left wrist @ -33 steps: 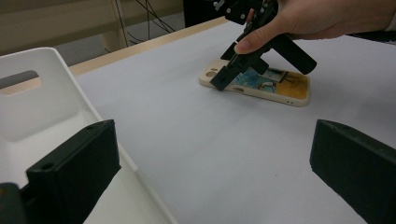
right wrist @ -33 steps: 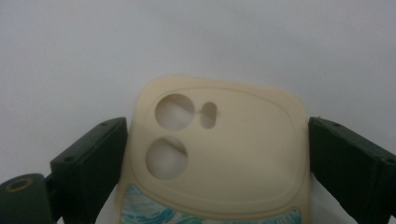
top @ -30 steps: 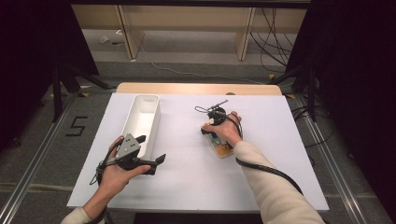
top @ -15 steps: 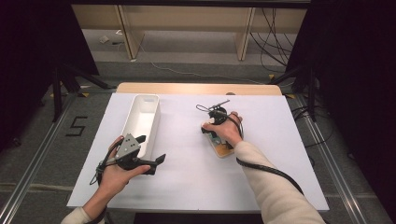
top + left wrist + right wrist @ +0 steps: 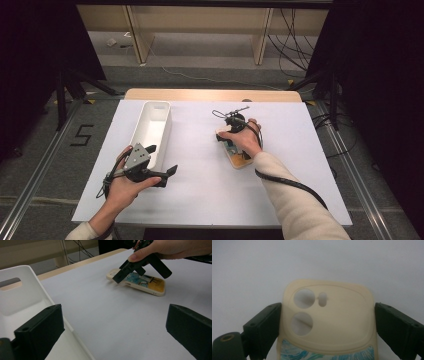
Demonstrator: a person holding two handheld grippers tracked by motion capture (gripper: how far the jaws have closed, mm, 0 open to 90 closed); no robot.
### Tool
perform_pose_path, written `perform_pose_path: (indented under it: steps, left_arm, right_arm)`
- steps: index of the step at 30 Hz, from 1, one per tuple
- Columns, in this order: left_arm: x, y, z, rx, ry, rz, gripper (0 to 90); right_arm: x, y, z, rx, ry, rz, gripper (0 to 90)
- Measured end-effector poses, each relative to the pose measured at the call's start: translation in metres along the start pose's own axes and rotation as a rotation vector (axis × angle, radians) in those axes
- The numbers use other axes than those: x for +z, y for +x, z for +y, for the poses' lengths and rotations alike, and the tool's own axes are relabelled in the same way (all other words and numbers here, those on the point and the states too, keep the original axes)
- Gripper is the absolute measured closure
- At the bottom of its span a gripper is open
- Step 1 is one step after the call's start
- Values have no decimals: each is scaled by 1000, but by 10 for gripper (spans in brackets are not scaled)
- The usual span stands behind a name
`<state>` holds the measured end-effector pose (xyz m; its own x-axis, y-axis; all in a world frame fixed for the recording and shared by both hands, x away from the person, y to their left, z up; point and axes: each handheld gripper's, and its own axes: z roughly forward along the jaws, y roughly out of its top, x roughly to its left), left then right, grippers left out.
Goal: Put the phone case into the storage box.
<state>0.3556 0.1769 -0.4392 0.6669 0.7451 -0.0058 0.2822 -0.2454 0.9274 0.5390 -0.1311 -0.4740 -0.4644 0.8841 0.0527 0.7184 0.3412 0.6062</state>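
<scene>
A cream phone case (image 5: 239,157) with a blue and orange picture lies flat on the white table, right of centre. My right gripper (image 5: 227,141) points down at its camera-hole end. In the right gripper view the case (image 5: 327,315) sits between the two black jaws, and the right gripper (image 5: 328,307) is open, with its left jaw at the case's edge and its right jaw just off it. The left gripper view shows that right gripper (image 5: 142,277) straddling the case (image 5: 146,283). My left gripper (image 5: 162,160) is open and holds nothing, beside the near end of a white bin (image 5: 163,125).
The long white bin (image 5: 25,295) stands on the table's left half, and nothing shows inside it. The white table sheet (image 5: 200,195) spreads between the two hands. Past the far edge are a wooden strip, shelving legs and floor cables.
The right hand has shifted very slightly over the phone case. The left hand and the bin stay where they were.
</scene>
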Motion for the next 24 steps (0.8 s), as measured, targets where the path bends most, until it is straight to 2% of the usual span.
perform_pose_path:
  steps: [17,24]
  left_arm:
    - [0,0,0,1,1,2,9]
    - [0,0,0,-1,0,3,10]
  right_arm:
    - [-17,-4,-2,-34,-105,35,114]
    - [-25,-5,-3,-31,-139,48,114]
